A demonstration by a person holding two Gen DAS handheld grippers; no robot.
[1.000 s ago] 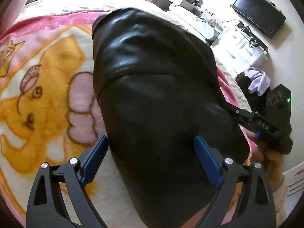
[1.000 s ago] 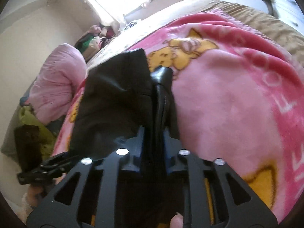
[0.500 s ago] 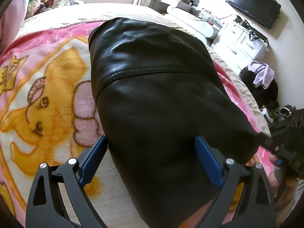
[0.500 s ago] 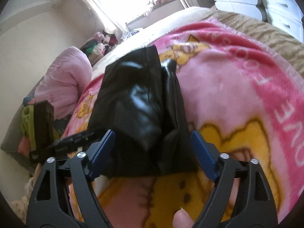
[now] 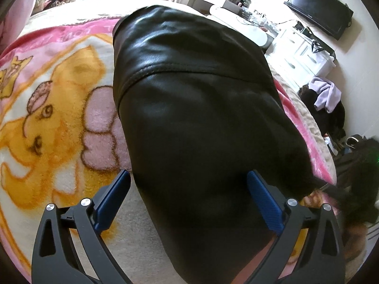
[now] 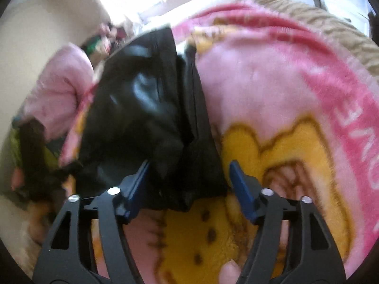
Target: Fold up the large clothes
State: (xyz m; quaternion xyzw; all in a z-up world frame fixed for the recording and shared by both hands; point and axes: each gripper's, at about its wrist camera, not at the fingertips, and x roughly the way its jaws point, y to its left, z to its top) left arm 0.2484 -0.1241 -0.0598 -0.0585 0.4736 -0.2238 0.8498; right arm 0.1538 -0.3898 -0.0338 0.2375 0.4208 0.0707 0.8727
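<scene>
A black leather garment [image 5: 194,94] lies folded on a pink and yellow cartoon blanket [image 5: 59,94]. My left gripper [image 5: 188,177] straddles its near end, and its jaws are opening wide. Its blue pads [image 5: 113,198] stand clear of the leather on both sides. In the right wrist view the same garment [image 6: 142,108] shows its folded corner between the blue pads of my right gripper [image 6: 189,165]. That gripper is open and the pads do not press on the corner. The right wrist view is blurred.
The blanket [image 6: 272,82] covers a bed whose right edge drops to the floor. Beyond it stand a white dresser [image 5: 305,49], a black television [image 5: 319,16] and a pile of clothes [image 5: 324,94]. A pink pillow [image 6: 59,90] lies at the bed's far left.
My right gripper was shut on the garment's folded edge; it has let go, opened and drawn back a little. The left jaws have spread slightly wider.
</scene>
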